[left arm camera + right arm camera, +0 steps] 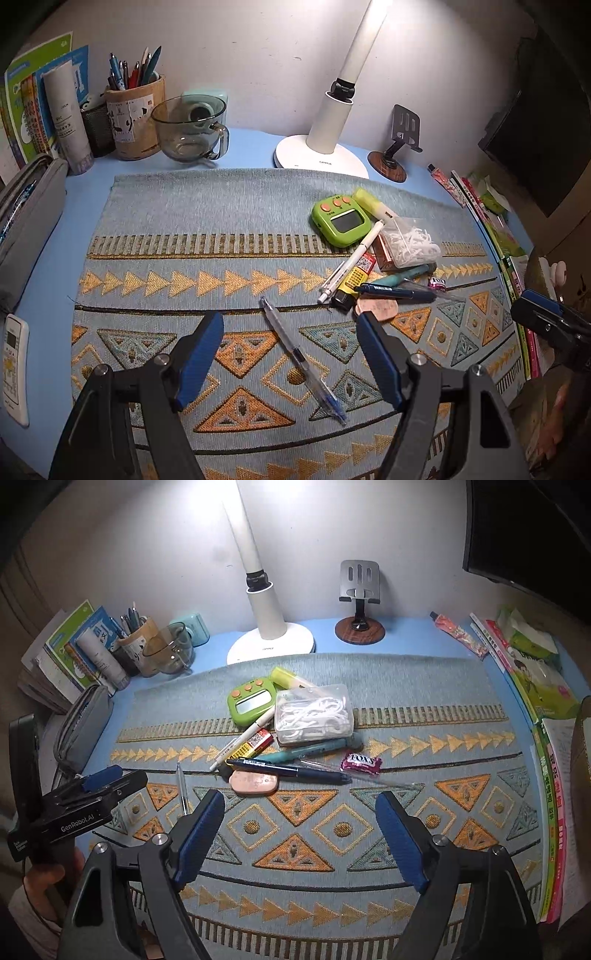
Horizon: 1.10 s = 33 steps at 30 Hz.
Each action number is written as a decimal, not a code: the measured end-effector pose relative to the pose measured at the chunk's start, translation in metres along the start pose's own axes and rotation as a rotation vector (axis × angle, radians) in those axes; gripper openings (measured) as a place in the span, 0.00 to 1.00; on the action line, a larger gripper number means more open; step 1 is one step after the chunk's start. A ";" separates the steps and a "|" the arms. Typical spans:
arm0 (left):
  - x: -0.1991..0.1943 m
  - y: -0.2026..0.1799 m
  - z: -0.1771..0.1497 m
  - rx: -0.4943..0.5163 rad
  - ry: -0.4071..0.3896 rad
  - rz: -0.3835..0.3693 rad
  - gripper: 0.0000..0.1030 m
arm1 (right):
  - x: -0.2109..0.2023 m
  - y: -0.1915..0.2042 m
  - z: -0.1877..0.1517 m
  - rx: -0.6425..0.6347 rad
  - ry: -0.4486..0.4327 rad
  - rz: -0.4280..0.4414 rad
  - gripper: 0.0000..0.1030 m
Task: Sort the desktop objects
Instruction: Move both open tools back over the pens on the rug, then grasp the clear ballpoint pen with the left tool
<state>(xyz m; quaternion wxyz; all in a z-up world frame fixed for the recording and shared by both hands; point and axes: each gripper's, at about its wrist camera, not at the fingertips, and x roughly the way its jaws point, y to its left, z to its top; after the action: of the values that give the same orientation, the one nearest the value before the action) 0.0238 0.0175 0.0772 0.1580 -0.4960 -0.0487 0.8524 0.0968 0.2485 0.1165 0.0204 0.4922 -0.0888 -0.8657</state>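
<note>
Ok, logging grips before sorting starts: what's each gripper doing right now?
Left gripper: open, holding nothing, above a pen.
Right gripper: open, holding nothing.

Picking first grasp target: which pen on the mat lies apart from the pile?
The clear pen with the blue grip, alone on the mat between the left gripper fingers; the others overlap in the pile.

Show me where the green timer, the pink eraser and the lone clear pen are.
green timer [248, 706]: right wrist view, on its grey screen.
pink eraser [254, 782]: right wrist view, middle of its top face.
clear pen [295, 354]: left wrist view, mid-barrel, lying between the open tongs.
</note>
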 end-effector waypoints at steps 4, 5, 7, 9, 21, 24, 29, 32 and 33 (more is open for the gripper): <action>0.014 0.008 -0.014 -0.050 0.055 -0.027 0.68 | 0.018 -0.015 -0.006 0.093 0.072 0.031 0.82; 0.017 0.007 -0.018 -0.053 0.064 -0.033 0.68 | 0.022 -0.017 -0.006 0.104 0.089 0.033 0.82; 0.022 0.002 -0.024 -0.038 0.077 -0.022 0.68 | 0.028 -0.018 -0.006 0.107 0.111 0.044 0.82; 0.029 0.001 -0.029 -0.044 0.075 -0.006 0.68 | 0.030 -0.016 -0.006 0.094 0.119 0.052 0.82; 0.071 -0.040 -0.049 0.150 0.052 0.166 0.20 | 0.036 -0.018 -0.002 0.079 0.133 0.043 0.82; 0.071 -0.036 -0.048 0.153 0.050 0.159 0.15 | 0.039 -0.021 0.001 0.071 0.125 0.049 0.82; 0.065 -0.021 -0.043 0.105 0.061 0.101 0.08 | 0.056 -0.003 0.015 -0.127 0.085 0.080 0.82; 0.060 -0.021 -0.046 0.104 0.062 0.090 0.08 | 0.077 0.008 0.021 -0.225 0.108 0.107 0.50; 0.058 -0.022 -0.046 0.107 0.062 0.088 0.09 | 0.086 0.009 0.023 -0.230 0.132 0.128 0.43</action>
<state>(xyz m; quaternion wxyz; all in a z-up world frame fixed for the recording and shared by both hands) 0.0416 0.0535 0.0107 0.1481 -0.5146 0.0236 0.8442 0.0325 0.2319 0.0570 0.1377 0.5360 -0.0186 -0.8327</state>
